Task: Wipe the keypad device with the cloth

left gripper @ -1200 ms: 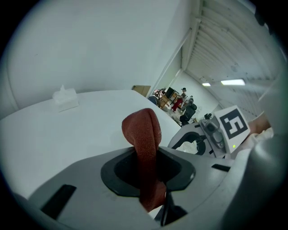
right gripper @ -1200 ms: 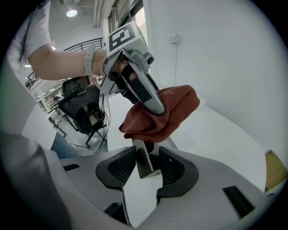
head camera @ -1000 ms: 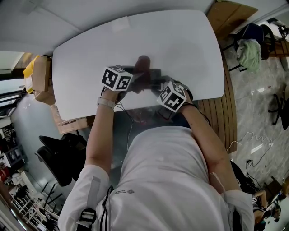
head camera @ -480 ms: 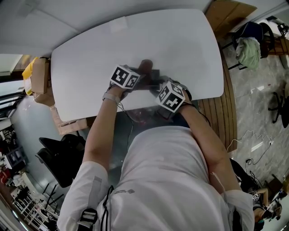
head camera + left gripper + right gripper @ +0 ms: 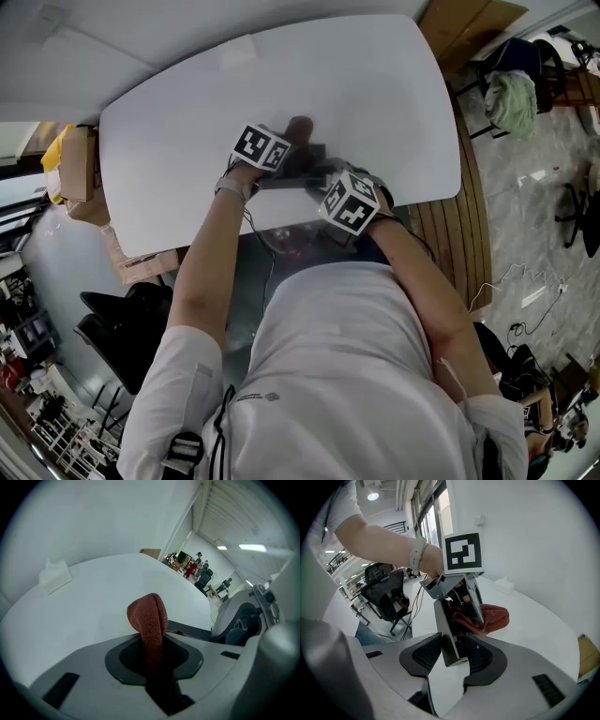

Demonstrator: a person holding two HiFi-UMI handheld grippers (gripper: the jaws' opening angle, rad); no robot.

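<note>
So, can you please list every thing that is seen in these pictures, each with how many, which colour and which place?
table: one, white, under both tools
cloth: one, red, pinched in the left tool, above the table
keypad device: one, grey and dark, between the right tool's jaws
small box: one, white, near the table's far edge
cardboard boxes: several, brown, beside the table at the head view's left
office chair: one, black, on the floor to the person's left
watch: one, pale, on the left wrist
left tool: one, grey, shut on the cloth
right tool: one, grey, shut on the keypad device
</note>
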